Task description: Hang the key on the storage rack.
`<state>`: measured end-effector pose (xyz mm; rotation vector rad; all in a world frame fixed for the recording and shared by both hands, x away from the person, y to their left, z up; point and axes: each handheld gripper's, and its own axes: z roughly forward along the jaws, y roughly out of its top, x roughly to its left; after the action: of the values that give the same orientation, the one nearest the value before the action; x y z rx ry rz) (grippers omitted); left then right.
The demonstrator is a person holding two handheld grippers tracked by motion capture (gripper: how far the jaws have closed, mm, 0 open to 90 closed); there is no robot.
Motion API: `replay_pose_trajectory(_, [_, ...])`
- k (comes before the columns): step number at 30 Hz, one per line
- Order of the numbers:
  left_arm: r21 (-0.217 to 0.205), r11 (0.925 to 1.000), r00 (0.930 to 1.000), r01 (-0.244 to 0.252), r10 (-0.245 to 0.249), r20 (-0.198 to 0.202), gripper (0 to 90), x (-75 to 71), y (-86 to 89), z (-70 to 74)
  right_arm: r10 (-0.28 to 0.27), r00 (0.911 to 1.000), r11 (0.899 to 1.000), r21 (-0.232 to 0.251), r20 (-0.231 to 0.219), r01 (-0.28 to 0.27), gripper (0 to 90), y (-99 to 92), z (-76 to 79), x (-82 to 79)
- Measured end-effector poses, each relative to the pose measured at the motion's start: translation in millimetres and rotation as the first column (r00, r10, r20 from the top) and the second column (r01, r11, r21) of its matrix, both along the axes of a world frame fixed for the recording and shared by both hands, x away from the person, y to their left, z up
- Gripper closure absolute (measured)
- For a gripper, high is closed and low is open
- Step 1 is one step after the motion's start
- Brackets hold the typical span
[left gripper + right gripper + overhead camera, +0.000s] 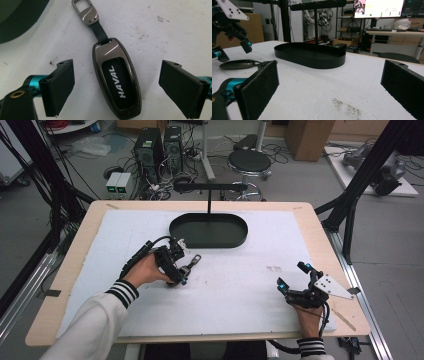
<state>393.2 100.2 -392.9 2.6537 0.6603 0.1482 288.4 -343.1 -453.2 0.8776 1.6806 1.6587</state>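
Observation:
A dark metallic car key fob [116, 80] marked HAVAL lies flat on the white mat, its strap and clip [86, 12] pointing away from me. My left gripper [117, 70] hovers over it, open, with one jaw on each side of the fob and neither touching it. From above, the fob [190, 266] sits left of centre with the left gripper [182, 262] straddling it. My right gripper [292, 276] rests open near the front right of the mat with nothing between its jaws. The right gripper view [329, 82] looks across at the fob [237, 64] and the left gripper [227, 25].
A black oval tray [235, 240] with an upright T-shaped stand [209, 187] sits at the back centre of the white mat [225, 295]. The same tray [309, 61] lies ahead in the right gripper view. A small dirty patch [273, 268] marks the mat.

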Motion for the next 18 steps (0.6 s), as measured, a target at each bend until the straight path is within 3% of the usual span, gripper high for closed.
replay_pose_trajectory(6, [0.046,0.9989,0.9996,-0.01,0.011,-0.026,13.9,1.0,-3.4,-6.9,0.0,1.0,1.0,0.0,0.001,0.0,0.4,0.1,0.0,0.0])
replay_pose_trajectory(18, [0.067,0.9972,0.9977,-0.031,0.035,-0.059,20.7,2.5,-7.7,-15.5,-0.001,1.0,1.0,0.0,0.001,0.001,0.5,0.1,0.0,0.0])
